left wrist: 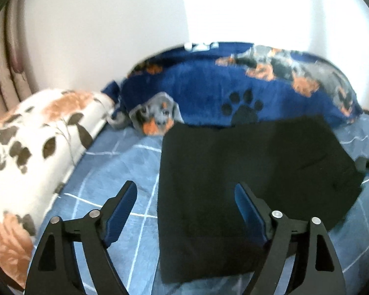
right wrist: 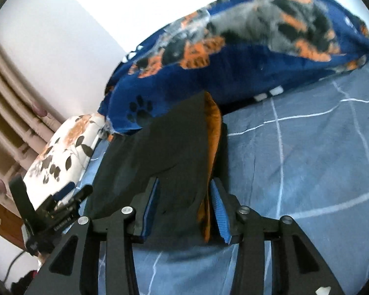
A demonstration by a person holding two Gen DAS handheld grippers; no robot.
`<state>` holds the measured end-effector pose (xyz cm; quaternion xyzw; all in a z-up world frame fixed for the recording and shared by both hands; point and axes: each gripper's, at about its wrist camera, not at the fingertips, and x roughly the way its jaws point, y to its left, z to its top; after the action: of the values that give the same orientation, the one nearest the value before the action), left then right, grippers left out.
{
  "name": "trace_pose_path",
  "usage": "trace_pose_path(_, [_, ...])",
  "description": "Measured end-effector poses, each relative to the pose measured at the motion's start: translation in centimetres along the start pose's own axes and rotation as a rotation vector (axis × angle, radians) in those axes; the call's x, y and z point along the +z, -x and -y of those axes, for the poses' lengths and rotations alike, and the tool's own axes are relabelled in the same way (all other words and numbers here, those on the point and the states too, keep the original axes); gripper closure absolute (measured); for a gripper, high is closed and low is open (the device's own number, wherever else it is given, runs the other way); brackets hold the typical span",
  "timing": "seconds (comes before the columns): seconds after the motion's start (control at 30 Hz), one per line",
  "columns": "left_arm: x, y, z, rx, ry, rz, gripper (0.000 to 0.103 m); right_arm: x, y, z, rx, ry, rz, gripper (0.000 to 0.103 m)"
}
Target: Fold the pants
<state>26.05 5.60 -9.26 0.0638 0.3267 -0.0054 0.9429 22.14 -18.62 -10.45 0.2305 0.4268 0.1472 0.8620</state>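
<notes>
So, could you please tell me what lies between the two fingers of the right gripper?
In the right wrist view, the right gripper has the black pants between its open fingers, their orange lining showing at the edge, over the blue checked sheet.

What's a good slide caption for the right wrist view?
Right tongs straddling folded black pants on blue checked bedsheet.

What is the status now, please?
Left gripper open, over the black pants. Right gripper open, pants' edge between its fingers. Dog-print blanket touches the far edge.
</notes>
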Motion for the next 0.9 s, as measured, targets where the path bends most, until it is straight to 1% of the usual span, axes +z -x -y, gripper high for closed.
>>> trace_pose_path(0.07, [0.3, 2.0, 0.3, -0.006, -0.01, 0.035, 0.017, -1.0, 1.4, -0.8, 0.011, 0.016, 0.016, 0.061])
trace_pose_path(0.1, [0.3, 3.0, 0.5, 0.001, -0.013, 0.057, 0.017, -1.5, 2.0, -1.3, 0.011, 0.025, 0.023, 0.058])
trace_pose_path(0.13, [0.4, 4.1, 0.7, 0.008, -0.014, 0.081, 0.014, -1.9, 2.8, -1.9, 0.003, 0.037, 0.033, 0.058])
trace_pose_path(0.17, [0.5, 5.0, 0.8, 0.006, -0.015, 0.095, 0.008, -2.2, 3.5, -2.2, 0.005, 0.043, 0.039, 0.058])
trace_pose_path(0.23, [0.7, 7.3, 1.1, 0.001, -0.018, 0.137, 0.003, -2.8, 4.6, -3.1, 0.022, 0.048, 0.049, 0.057])
trace_pose_path(0.27, [0.8, 8.3, 1.3, 0.005, -0.02, 0.155, 0.001, -3.2, 5.2, -3.7, 0.024, 0.056, 0.055, 0.055])
trace_pose_path(0.43, [0.9, 13.4, 2.0, 0.067, -0.028, 0.241, 0.0, -4.6, 8.0, -6.2, 0.037, 0.081, 0.089, 0.049])
trace_pose_path(0.5, [1.0, 15.4, 2.0, 0.048, -0.022, 0.266, 0.0, -5.1, 9.4, -7.2, 0.032, 0.103, 0.111, 0.047])
trace_pose_path(0.53, [1.2, 16.5, 1.9, 0.024, -0.015, 0.27, 0.0, -5.3, 10.0, -7.7, 0.033, 0.114, 0.12, 0.046])
trace_pose_path(0.6, [1.5, 18.0, 1.9, -0.013, 0.001, 0.265, 0.0, -5.5, 11.3, -8.5, 0.035, 0.13, 0.14, 0.042])
trace_pose_path(0.67, [1.5, 19.4, 2.1, -0.044, 0.004, 0.269, 0.0, -5.7, 12.7, -9.3, 0.042, 0.136, 0.167, 0.04])
trace_pose_path(0.77, [1.5, 21.2, 2.8, -0.049, -0.004, 0.272, 0.0, -6.0, 14.4, -10.0, 0.054, 0.141, 0.196, 0.036])
trace_pose_path(0.83, [1.3, 22.8, 3.1, -0.051, -0.006, 0.305, 0.0, -6.3, 15.4, -10.3, 0.056, 0.144, 0.211, 0.035])
trace_pose_path(0.9, [1.2, 23.8, 3.2, -0.057, 0.004, 0.313, 0.0, -6.5, 16.4, -10.7, 0.052, 0.152, 0.229, 0.032])
